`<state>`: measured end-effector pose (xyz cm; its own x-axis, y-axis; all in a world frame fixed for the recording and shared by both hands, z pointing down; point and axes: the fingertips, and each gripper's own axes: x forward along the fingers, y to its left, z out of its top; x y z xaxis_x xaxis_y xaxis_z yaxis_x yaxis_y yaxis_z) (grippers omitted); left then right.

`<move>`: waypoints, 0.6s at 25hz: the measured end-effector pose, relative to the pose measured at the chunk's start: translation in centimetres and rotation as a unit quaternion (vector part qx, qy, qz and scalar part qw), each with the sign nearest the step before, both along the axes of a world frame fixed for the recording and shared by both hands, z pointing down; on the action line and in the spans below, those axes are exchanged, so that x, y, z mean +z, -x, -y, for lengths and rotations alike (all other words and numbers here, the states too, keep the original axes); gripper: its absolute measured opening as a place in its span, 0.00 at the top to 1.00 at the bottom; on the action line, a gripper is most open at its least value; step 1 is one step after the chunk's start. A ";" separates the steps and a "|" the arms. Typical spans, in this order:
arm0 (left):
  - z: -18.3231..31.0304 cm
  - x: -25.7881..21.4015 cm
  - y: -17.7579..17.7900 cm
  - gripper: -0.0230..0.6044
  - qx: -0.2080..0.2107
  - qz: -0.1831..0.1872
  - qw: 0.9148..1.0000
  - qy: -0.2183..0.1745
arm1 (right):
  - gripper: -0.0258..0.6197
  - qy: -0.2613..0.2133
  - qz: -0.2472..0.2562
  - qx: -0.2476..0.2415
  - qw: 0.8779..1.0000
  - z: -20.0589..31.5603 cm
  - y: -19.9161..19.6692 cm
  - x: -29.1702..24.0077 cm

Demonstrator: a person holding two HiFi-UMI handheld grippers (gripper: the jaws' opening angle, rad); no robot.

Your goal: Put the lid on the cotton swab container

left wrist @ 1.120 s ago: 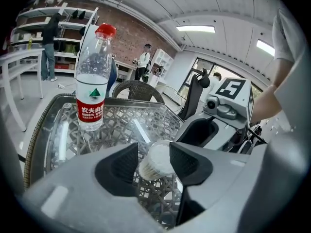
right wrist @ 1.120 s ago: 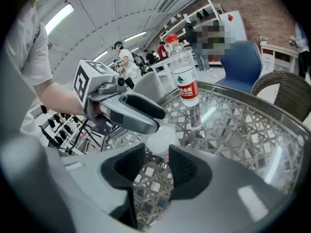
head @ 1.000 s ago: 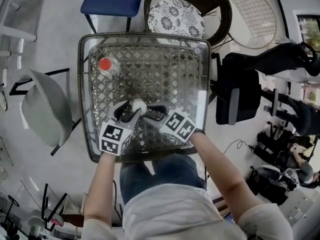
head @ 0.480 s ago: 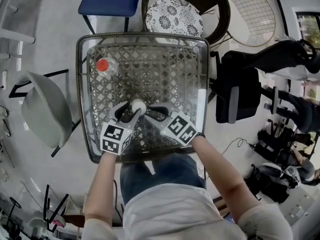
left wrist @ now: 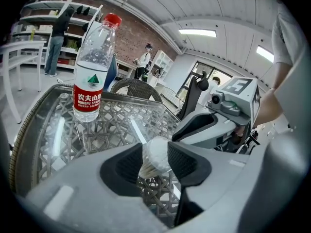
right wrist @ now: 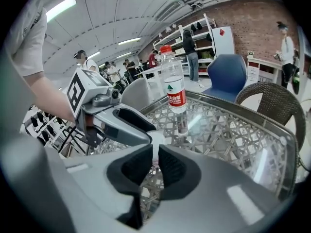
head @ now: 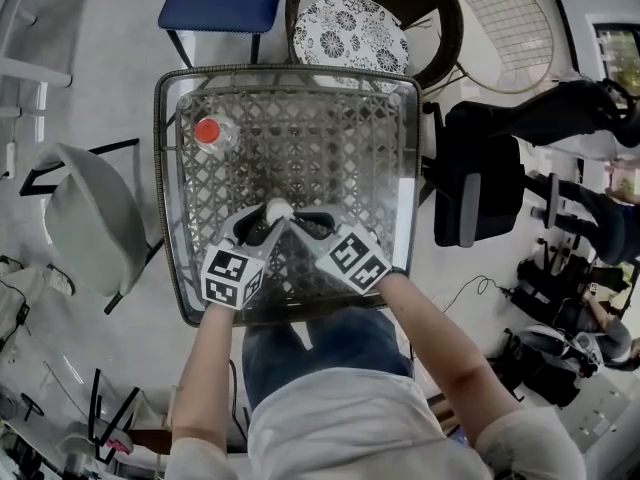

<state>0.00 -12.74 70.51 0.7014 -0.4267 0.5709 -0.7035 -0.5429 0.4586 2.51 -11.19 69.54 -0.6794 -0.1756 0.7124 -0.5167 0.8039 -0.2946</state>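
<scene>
- Cotton swab container (left wrist: 154,152), well apart from water bottle (left wrist: 95,72) on tabletop (head: 340,148), is grasped by left tool (left wrist: 155,162), whose jaws have just been closing.
- Right tool (right wrist: 154,166), also just closing, pinches white lid (right wrist: 155,140) at container's top.

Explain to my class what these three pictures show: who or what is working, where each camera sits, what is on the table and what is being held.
There is no robot here. A seated person holds a two-jaw gripper in each hand. One picture looks down from a camera on the person's head. The other two come from cameras riding on the grippers, looking along their jaws. On the glass-topped wicker table stands a water bottle with a red cap. The left gripper, whose jaws have just been closing, grips a small clear cotton swab container. The right gripper has also just been closing its jaws, which appear to pinch the white lid at the container's top.
</scene>
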 end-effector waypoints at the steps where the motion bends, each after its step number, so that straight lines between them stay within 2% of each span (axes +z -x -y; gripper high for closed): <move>1: 0.0 0.0 0.0 0.69 -0.001 -0.002 1.000 0.003 | 0.90 0.001 0.001 0.002 1.000 0.0 0.0 0.0; 5: -0.3 -0.3 0.1 0.69 -0.003 0.012 1.000 -0.003 | 0.90 0.011 -0.001 0.005 1.000 -0.4 -0.1 0.1; 9: -0.2 -1.4 0.5 0.69 -0.027 -0.004 1.000 -0.014 | 0.90 0.007 -0.004 0.017 1.000 -0.4 -0.2 0.3; 12: 0.4 -3.1 0.8 0.69 -0.029 -0.001 0.999 -0.030 | 0.90 0.007 0.001 0.039 0.999 0.3 -0.5 -0.9; 13: 0.4 -3.7 1.0 0.70 -0.030 0.001 0.999 -0.036 | 0.90 0.006 0.003 0.047 0.999 0.4 -0.7 -1.4; 15: 0.5 -5.1 1.7 0.78 -0.037 0.000 0.998 -0.053 | 0.90 -0.001 0.010 0.063 0.998 0.6 -0.8 -2.6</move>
